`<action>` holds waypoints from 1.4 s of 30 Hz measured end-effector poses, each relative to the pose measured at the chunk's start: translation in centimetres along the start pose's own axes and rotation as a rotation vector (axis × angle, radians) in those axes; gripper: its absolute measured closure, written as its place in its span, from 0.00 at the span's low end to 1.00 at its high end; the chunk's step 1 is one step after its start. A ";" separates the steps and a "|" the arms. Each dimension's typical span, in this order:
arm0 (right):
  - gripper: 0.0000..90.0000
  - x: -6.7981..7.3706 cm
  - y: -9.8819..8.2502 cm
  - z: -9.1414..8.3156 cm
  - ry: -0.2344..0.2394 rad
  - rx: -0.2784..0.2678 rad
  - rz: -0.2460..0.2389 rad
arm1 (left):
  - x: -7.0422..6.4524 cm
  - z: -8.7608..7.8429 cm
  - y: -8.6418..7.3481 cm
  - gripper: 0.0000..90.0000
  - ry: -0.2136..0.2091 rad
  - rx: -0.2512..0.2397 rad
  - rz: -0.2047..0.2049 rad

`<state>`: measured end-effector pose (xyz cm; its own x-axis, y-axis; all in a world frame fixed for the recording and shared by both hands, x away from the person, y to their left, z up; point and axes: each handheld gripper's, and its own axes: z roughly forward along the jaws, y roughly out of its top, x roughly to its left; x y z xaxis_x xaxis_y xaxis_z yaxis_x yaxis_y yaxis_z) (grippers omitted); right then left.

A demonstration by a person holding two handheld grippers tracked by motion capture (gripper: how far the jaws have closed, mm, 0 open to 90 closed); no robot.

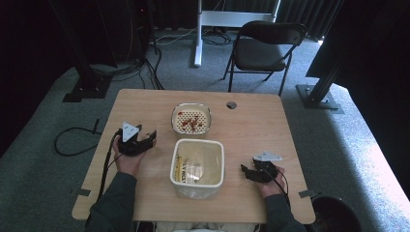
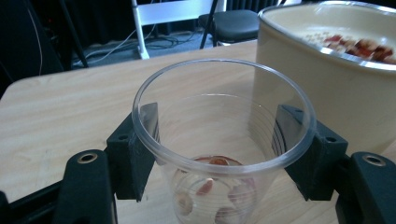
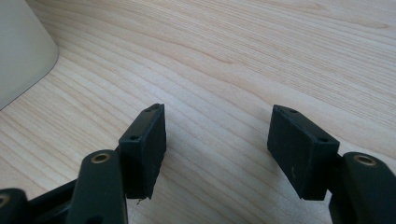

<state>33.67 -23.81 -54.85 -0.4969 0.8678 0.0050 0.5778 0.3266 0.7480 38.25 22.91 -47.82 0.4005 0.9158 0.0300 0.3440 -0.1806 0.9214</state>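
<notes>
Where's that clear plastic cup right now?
The clear plastic cup sits upright between the left gripper's jaws in the left gripper view, over the wooden table, just beside the cream strainer bowl holding red pieces.

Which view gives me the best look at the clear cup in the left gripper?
The left gripper view: the clear cup sits upright between the jaws, with reddish pieces at its bottom. In the high view, the left gripper hides it. The right gripper view faces bare table.
</notes>
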 end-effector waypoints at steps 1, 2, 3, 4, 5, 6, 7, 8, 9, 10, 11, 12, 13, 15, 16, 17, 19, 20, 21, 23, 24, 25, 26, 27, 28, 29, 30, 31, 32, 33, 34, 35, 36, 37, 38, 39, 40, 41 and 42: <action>0.40 0.0 0.0 0.0 0.000 0.000 0.000 | -0.2 0.0 0.7 0.37 -0.003 -0.008 0.010; 0.40 0.0 0.0 0.0 0.000 0.000 0.000 | -0.3 0.0 0.9 0.37 -0.003 -0.010 0.011; 0.40 0.0 0.0 0.0 0.000 0.000 0.000 | -0.4 0.0 1.2 0.37 -0.002 -0.011 0.009; 0.40 0.0 0.0 0.0 0.000 0.000 0.000 | -0.4 0.0 1.3 0.37 -0.003 -0.009 0.009; 0.40 0.0 0.0 0.0 -0.001 0.000 0.000 | -0.5 0.1 1.6 0.37 -0.007 -0.014 0.008; 0.40 0.0 0.0 0.0 -0.001 0.000 0.001 | -0.5 0.1 1.8 0.37 -0.004 -0.014 0.009; 0.40 0.0 0.0 0.0 -0.001 0.000 0.001 | -0.5 0.1 2.0 0.37 -0.003 -0.013 0.006; 0.40 0.0 0.0 0.0 -0.001 0.000 0.001 | -0.5 0.1 2.1 0.37 -0.002 -0.012 0.002; 0.40 0.0 0.0 0.0 -0.001 0.000 0.001 | -0.5 0.1 2.3 0.37 -0.002 -0.012 -0.002; 0.40 0.0 0.0 0.0 -0.001 0.000 0.001 | -0.5 0.1 2.4 0.37 -0.003 -0.013 -0.004; 0.40 0.0 0.0 0.0 -0.001 0.000 0.001 | -0.5 0.1 2.4 0.37 -0.003 -0.013 -0.004; 0.40 0.0 0.0 0.0 -0.001 0.000 0.001 | -0.5 0.2 2.6 0.37 -0.005 -0.013 -0.004; 0.40 0.0 0.0 0.0 -0.001 0.000 0.001 | -0.5 0.2 2.8 0.37 -0.008 -0.015 0.000; 0.40 0.0 0.0 0.0 -0.001 0.000 0.001 | -0.6 0.2 3.1 0.37 -0.005 -0.017 0.010; 0.40 0.0 0.0 0.0 -0.001 0.000 0.000 | -0.7 0.1 3.2 0.37 -0.003 -0.021 0.015; 0.40 0.0 0.0 0.0 -0.001 0.000 0.001 | -0.7 0.1 3.4 0.37 -0.001 -0.023 0.018; 0.40 0.0 0.0 0.0 -0.002 0.000 0.001 | -0.7 0.0 3.7 0.37 0.005 -0.028 0.026; 0.40 0.0 0.0 0.0 -0.001 -0.001 0.002 | -0.7 0.0 3.9 0.37 0.007 -0.032 0.026; 0.40 0.0 0.0 0.0 -0.001 0.000 0.002 | -0.7 0.0 4.1 0.37 0.009 -0.031 0.029; 0.40 0.0 0.0 0.0 -0.002 0.000 0.002 | -0.7 0.0 4.4 0.37 0.011 -0.032 0.033; 0.40 0.0 0.0 0.0 -0.002 -0.001 0.002 | -0.7 0.0 4.6 0.37 0.011 -0.036 0.032; 0.40 0.0 0.0 0.0 -0.002 0.000 0.002 | -0.6 0.0 4.7 0.37 0.012 -0.035 0.034; 0.40 0.0 0.0 0.0 -0.001 0.000 0.002 | -0.6 0.0 4.9 0.37 0.014 -0.036 0.034; 0.40 0.0 0.0 0.0 -0.001 0.000 0.002 | -0.7 0.0 5.0 0.37 0.018 -0.036 0.037; 0.40 0.0 0.0 0.0 -0.002 0.000 0.002 | -0.7 0.0 5.1 0.37 0.020 -0.036 0.037; 0.40 0.0 0.0 0.0 -0.002 0.000 0.001 | -0.7 0.0 5.3 0.37 0.018 -0.038 0.035; 0.40 0.0 0.0 0.0 -0.002 -0.001 0.001 | -0.7 0.1 5.5 0.37 0.017 -0.036 0.039; 0.40 0.0 0.0 0.0 -0.002 0.000 0.001 | -0.7 0.1 5.7 0.37 0.019 -0.037 0.046; 0.40 0.0 0.0 0.0 -0.002 -0.001 0.001 | -0.7 0.1 5.8 0.37 0.019 -0.039 0.047; 0.40 0.0 0.0 0.0 -0.003 -0.002 0.000 | -0.8 0.1 6.1 0.37 0.016 -0.039 0.052; 0.40 0.0 0.0 0.0 -0.003 -0.001 0.000 | -0.8 0.2 6.2 0.37 0.020 -0.041 0.060; 0.40 0.0 0.0 0.0 -0.003 -0.001 0.000 | -0.9 0.2 6.4 0.37 0.023 -0.042 0.065; 0.40 0.0 0.0 0.0 -0.003 -0.001 0.000 | -0.9 0.3 6.6 0.37 0.023 -0.041 0.070; 0.40 0.0 0.0 0.0 -0.002 -0.001 0.002 | -0.9 0.4 6.7 0.38 0.018 -0.039 0.074; 0.40 0.0 0.0 0.0 -0.002 -0.001 0.001 | -1.0 0.4 6.9 0.38 0.015 -0.040 0.079; 0.40 0.0 0.0 0.0 -0.002 -0.001 0.001 | -1.0 0.4 7.0 0.38 0.014 -0.040 0.083; 0.40 0.0 0.0 0.0 -0.002 0.000 0.002 | -1.1 0.5 7.1 0.38 0.014 -0.038 0.086; 0.40 0.0 0.0 0.0 -0.002 0.000 0.002 | -1.1 0.6 7.3 0.38 0.015 -0.037 0.093; 0.40 0.0 0.0 0.0 -0.002 0.000 0.002 | -1.1 0.7 7.4 0.38 0.013 -0.033 0.098</action>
<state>33.67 -23.79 -54.85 -0.4943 0.8693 0.0047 0.5785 0.3249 0.7482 40.90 20.32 -41.29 0.4196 0.8990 0.1250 0.2753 -0.2573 0.9263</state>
